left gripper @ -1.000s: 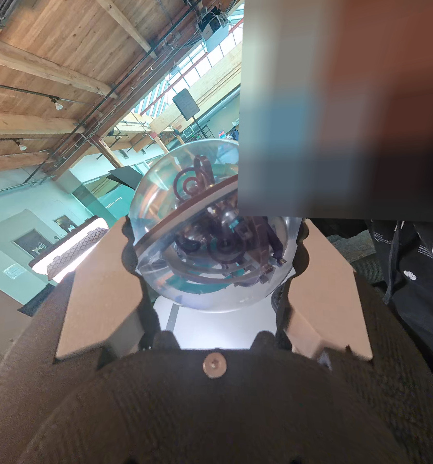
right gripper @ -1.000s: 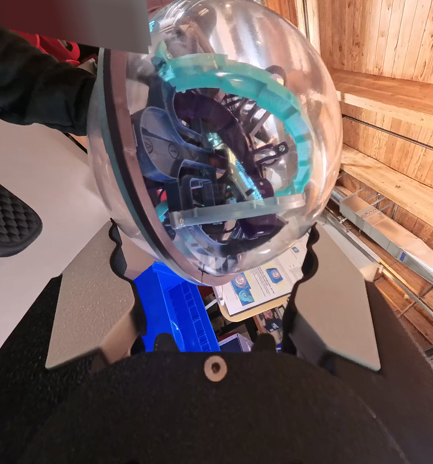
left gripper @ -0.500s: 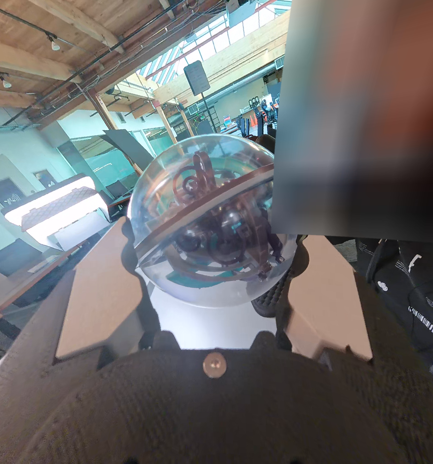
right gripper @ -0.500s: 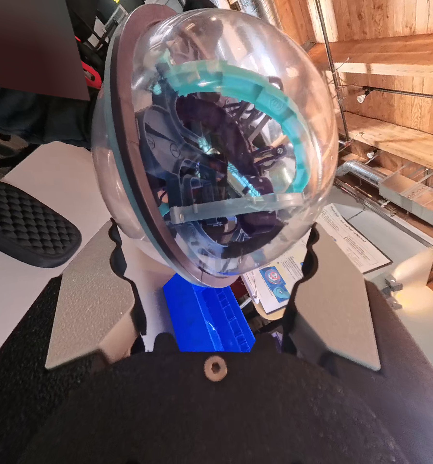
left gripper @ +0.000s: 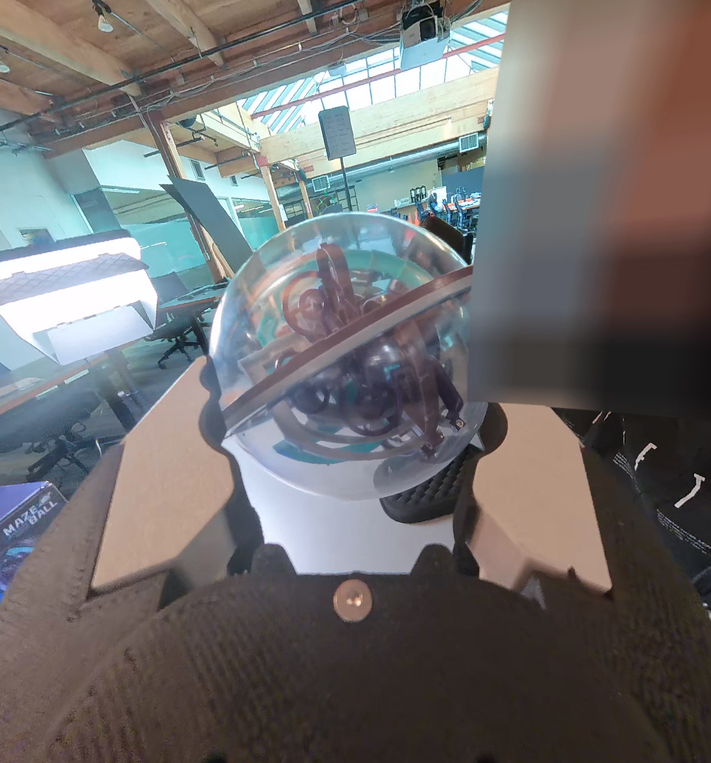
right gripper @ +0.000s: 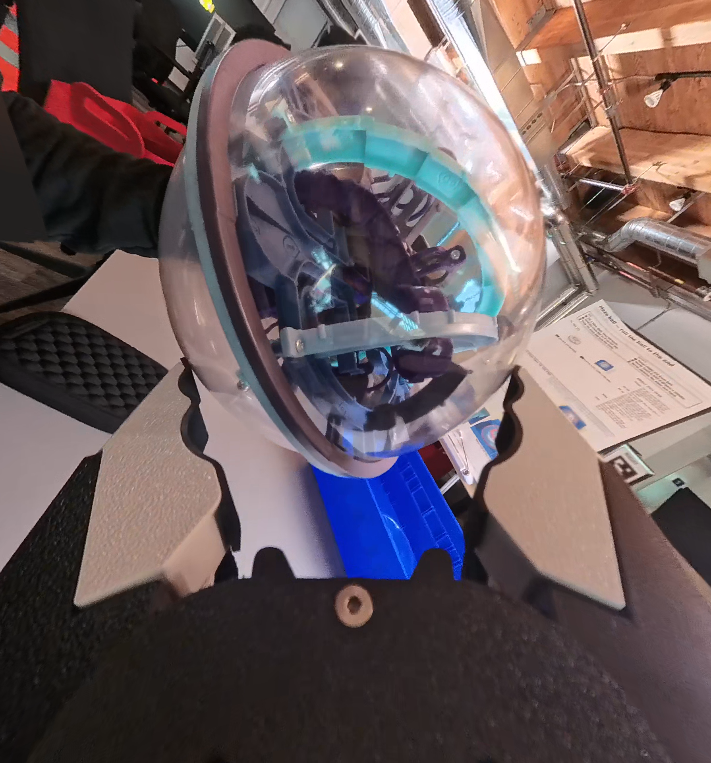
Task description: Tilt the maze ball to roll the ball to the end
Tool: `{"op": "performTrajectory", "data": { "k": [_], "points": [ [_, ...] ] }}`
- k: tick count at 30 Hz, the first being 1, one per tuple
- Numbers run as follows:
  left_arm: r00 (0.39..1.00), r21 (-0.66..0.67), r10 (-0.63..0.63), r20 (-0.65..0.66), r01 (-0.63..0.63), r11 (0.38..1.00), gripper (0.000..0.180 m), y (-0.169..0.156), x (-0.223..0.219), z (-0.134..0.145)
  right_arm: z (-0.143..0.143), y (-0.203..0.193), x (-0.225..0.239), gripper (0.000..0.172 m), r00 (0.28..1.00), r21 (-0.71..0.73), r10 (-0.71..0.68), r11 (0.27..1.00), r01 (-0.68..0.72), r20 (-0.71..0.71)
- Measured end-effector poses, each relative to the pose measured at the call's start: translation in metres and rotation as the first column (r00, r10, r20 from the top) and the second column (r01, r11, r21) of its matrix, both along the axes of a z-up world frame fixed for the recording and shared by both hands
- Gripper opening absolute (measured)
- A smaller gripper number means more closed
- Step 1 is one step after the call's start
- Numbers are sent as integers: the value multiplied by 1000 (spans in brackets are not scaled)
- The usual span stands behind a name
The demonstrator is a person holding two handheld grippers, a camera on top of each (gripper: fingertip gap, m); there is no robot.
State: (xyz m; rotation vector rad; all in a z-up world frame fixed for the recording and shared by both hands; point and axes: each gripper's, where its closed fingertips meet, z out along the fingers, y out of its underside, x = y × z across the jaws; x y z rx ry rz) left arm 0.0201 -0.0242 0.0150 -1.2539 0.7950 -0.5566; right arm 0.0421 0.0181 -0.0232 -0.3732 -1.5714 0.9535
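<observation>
Left wrist view: my left gripper (left gripper: 347,396) clamps the maze ball (left gripper: 345,355) across its clear shell, seam band slanted, lifted off the white table (left gripper: 345,532) so it can tilt.

Right wrist view: my right gripper (right gripper: 347,396) grips the same ball, steadying it.

The maze ball (left gripper: 345,355) sits between the fingers of the left gripper (left gripper: 347,413), above the worktop (left gripper: 337,532); its seam band runs tilted, low on the left and high on the right. In the right wrist view the maze ball (right gripper: 358,256) sits between the fingers of the right gripper (right gripper: 351,396), its seam band on the left side. Below it lies a bin (right gripper: 391,520), with a sheet (right gripper: 634,371) to the right and a pad (right gripper: 69,371) on the worktop to the left. A box (left gripper: 11,520) lies at the far left of the left view.
</observation>
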Motion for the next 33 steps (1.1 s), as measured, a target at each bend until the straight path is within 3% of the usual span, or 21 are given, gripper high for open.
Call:
{"op": "performTrajectory", "data": {
  "k": [20,33],
  "points": [
    [978,-153,-10,207,42,987,127,15,-18,-60,-51,9,-9,141,980,-112,29,994,-7,198],
    [964,-199,-14,265,69,978,126,15,-31,-84,-75,6,-19,142,974,-176,35,984,5,224]
  ]
}}
